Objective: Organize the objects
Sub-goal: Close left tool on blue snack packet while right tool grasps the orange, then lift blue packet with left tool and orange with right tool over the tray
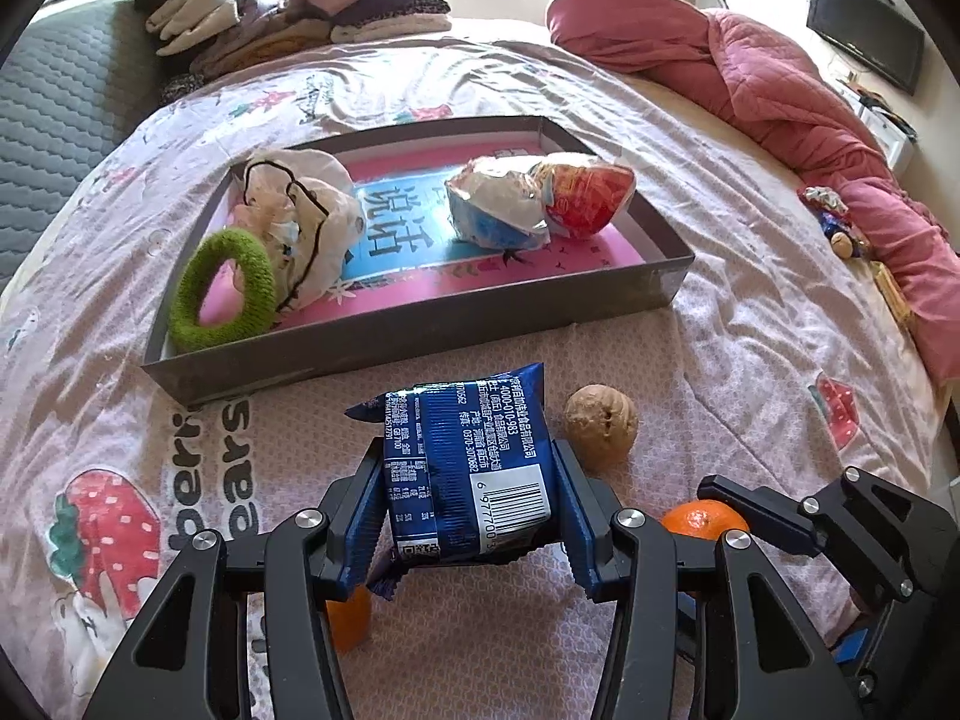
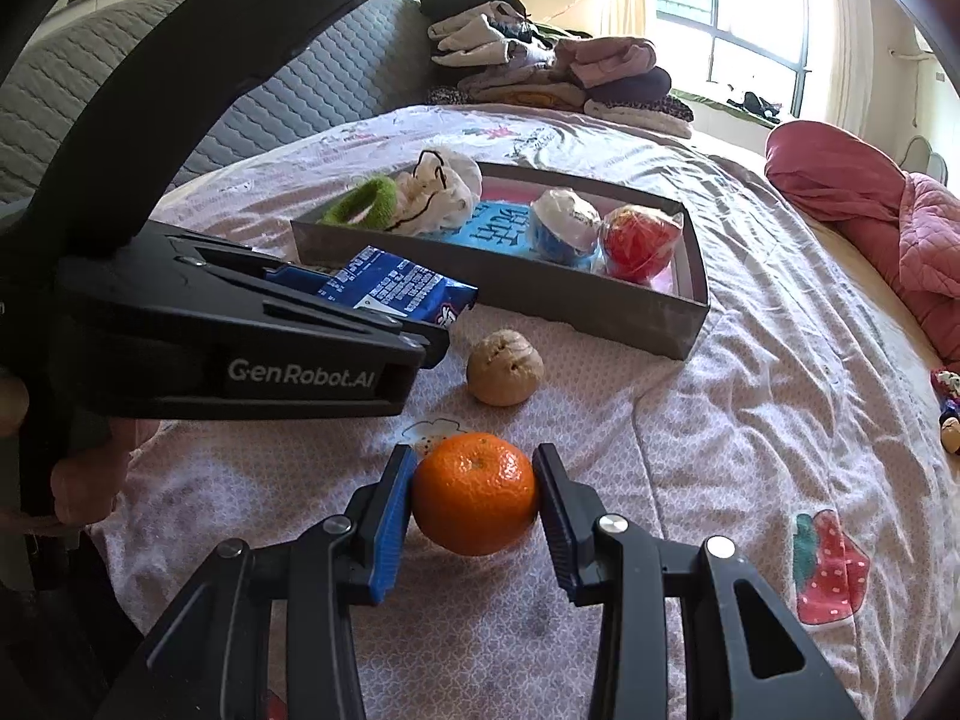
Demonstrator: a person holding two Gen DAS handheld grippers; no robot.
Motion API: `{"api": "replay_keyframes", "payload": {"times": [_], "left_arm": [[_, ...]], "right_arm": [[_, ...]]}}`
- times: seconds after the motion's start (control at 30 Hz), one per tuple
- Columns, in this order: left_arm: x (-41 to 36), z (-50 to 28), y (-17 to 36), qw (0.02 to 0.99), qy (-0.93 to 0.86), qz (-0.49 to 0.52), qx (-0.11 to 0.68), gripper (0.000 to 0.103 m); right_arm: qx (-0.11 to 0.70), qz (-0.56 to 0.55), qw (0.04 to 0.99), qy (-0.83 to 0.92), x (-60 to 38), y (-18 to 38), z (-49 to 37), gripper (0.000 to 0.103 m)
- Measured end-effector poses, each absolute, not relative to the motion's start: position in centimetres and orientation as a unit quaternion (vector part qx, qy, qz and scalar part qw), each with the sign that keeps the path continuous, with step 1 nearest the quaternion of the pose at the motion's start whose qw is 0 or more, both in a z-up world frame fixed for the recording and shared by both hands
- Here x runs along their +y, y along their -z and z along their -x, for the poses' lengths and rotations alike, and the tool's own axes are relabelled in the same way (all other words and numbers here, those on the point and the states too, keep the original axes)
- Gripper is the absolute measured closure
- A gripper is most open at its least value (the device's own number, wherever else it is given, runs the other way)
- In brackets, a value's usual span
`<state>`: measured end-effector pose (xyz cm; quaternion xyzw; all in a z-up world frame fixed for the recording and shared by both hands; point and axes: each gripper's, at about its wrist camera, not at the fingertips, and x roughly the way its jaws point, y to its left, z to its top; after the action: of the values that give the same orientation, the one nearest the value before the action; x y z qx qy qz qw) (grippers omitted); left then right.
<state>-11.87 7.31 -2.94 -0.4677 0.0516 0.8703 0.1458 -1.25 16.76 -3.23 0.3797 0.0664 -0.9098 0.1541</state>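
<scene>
Both grippers loaded, box straight ahead

The left gripper (image 1: pixel 471 516) is clamped across the short width of the blue snack packet (image 1: pixel 471 468), whose long axis points at the gray box's near wall (image 1: pixel 384 348). The right gripper (image 2: pixel 474 495) squeezes the orange (image 2: pixel 474 492) near the bed's front edge, slightly farther from the box.

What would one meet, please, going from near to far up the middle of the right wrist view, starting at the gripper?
Right gripper → round orange mandarin → brown wrinkled walnut → shallow grey cardboard tray → stack of folded clothes.
</scene>
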Motion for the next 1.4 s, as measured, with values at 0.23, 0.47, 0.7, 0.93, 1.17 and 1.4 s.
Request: {"api": "replay_keyframes", "payload": {"times": [0.23, 0.47, 0.7, 0.93, 1.17, 1.4], "left_arm": [[7.0, 11.3, 2.0, 0.146, -0.875, 0.46, 0.049, 0.051], [6.3, 10.8, 1.2, 0.142, -0.879, 0.453, 0.043, 0.051], [5.3, 10.2, 0.7, 0.135, -0.883, 0.447, 0.036, 0.051], [4.4, 9.1, -0.3, 0.124, -0.893, 0.432, 0.036, 0.051], [2.8, 8.2, -2.2, 0.114, -0.905, 0.41, 0.024, 0.051], [1.5, 7.7, -4.4, 0.116, -0.914, 0.388, 0.01, 0.051]], "right_arm": [[0.066, -0.379, 0.156, 0.91, 16.8, 3.1, 1.4, 0.063], [0.062, -0.375, 0.155, 0.912, 17.0, 3.0, 1.3, 0.063], [0.057, -0.363, 0.152, 0.917, 17.3, 2.6, 1.1, 0.063], [0.045, -0.342, 0.154, 0.926, 17.4, 1.5, 0.8, 0.063], [0.046, -0.32, 0.147, 0.935, 17.3, 0.1, 0.6, 0.063], [0.056, -0.28, 0.143, 0.948, 17.0, -2.9, 0.5, 0.063]]}}
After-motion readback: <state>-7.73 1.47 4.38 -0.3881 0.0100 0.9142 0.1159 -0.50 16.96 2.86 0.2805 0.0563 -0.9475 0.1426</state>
